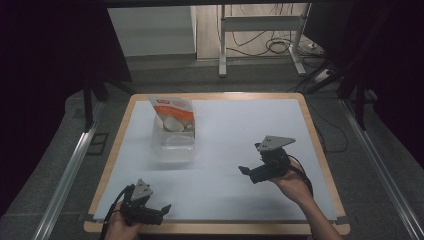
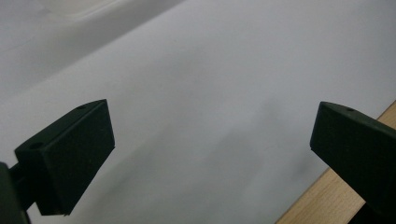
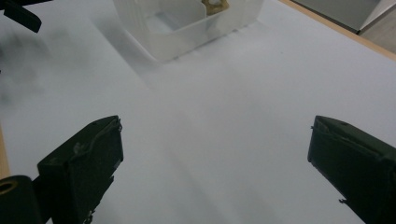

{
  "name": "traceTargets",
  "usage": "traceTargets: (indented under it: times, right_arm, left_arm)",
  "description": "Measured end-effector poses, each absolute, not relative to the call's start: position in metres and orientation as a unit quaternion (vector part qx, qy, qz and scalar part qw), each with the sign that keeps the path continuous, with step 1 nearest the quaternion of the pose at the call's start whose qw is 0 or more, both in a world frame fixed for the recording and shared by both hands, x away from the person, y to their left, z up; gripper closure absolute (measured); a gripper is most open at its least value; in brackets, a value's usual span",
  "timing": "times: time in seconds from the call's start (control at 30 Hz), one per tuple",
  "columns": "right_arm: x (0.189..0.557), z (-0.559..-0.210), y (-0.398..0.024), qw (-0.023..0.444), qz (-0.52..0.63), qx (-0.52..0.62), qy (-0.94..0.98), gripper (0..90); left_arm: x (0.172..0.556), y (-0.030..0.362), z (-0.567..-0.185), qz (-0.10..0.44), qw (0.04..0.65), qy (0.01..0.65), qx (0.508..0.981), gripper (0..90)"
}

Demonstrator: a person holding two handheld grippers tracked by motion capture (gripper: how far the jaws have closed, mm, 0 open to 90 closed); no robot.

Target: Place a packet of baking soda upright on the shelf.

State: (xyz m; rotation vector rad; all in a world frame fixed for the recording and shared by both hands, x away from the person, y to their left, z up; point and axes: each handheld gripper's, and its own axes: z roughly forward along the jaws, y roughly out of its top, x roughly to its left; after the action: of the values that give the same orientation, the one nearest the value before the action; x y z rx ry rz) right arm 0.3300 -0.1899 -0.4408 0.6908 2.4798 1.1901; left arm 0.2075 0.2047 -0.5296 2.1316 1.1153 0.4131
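White sheeting covers the wood-edged table (image 1: 320,150); the surroundings beyond are dark. Nearest the person, the left gripper (image 1: 162,208) rests at the front left edge, jaws spread wide with nothing between them. Farther forward on the right, the right gripper (image 1: 243,170) hovers over the sheet, jaws likewise wide apart and holding nothing. Beyond both, left of centre, stands a clear plastic container (image 1: 172,145) with an orange-and-white pouch (image 1: 173,115) upright in it. The pouch is probably light, soft and crushable: grip its top seam. The container looks stiff but smooth-walled; grip its rim.
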Motion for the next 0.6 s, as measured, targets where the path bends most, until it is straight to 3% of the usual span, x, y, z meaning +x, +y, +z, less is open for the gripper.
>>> traceTargets:
  times: [0.6]
  right_arm:
    - [0.300,-0.448,-0.240,0.182,0.425,0.277,0.842,1.5]
  left_arm:
    - [0.208,0.205,-0.530,0.158,0.345,0.430,0.819,0.0]
